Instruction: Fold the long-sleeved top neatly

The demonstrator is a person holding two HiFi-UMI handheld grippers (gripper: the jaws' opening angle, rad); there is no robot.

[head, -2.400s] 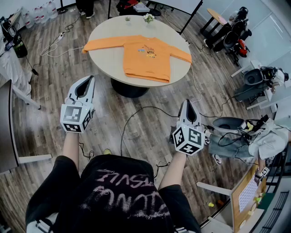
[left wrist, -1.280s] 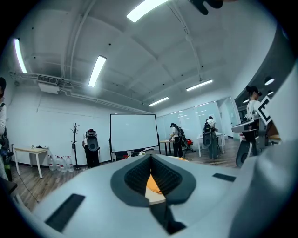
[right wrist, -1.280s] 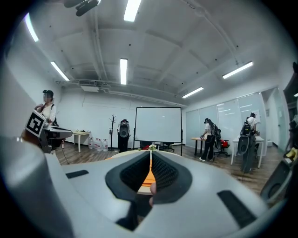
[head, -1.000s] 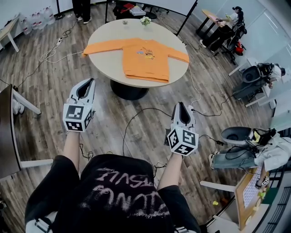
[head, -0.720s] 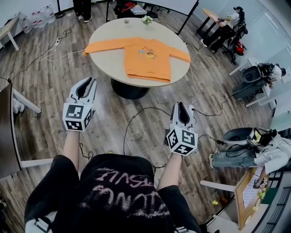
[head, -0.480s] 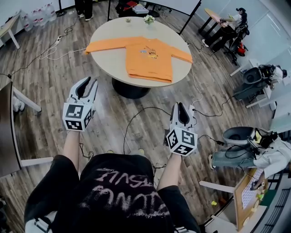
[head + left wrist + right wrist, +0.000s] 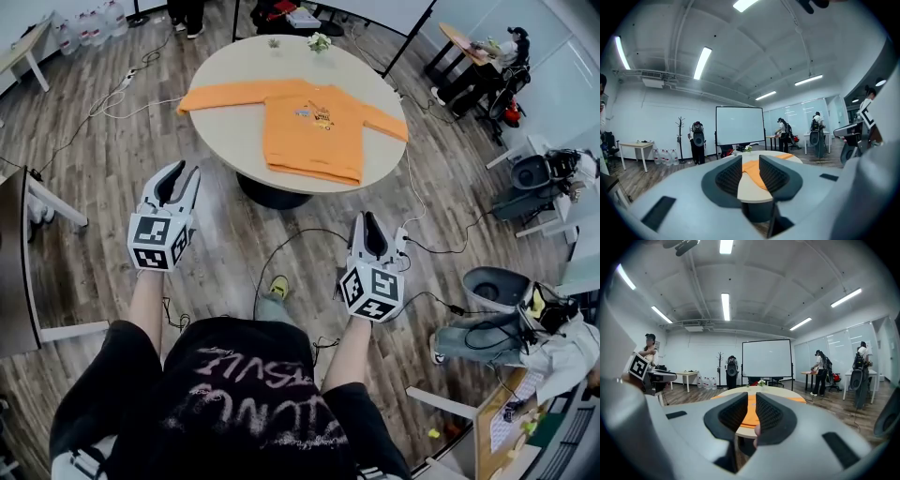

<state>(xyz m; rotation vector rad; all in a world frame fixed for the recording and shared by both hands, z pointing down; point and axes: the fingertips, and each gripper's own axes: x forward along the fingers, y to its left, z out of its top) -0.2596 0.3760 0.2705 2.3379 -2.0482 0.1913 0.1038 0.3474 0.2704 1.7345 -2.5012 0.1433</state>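
Top: an orange long-sleeved top [image 7: 314, 127] is lying flat, sleeves spread, on a round table [image 7: 234, 131] well ahead.
Left gripper [image 7: 184, 171]: jaws have just been opening, now standing apart, pinching nothing.
Right gripper [image 7: 367, 221]: jaws have just been opening, narrowly apart, empty.
Advice: likely approaching; getting close before reaching for a sleeve.

A round pale surface [image 7: 234, 131] on a dark pedestal stands on a wood-plank floor [image 7: 84, 197], with a small white flower arrangement [image 7: 320, 41] and a tiny potted plant [image 7: 273, 42] at its far edge. Black cables [image 7: 300, 232] loop across the floor near the pedestal, and a white cable [image 7: 141, 105] trails off past the surface's left edge. Water bottles [image 7: 89, 26] line the far left wall, grey office chairs [image 7: 532, 174] sit to the right, and a white projection screen [image 7: 739, 125] stands beyond the surface.
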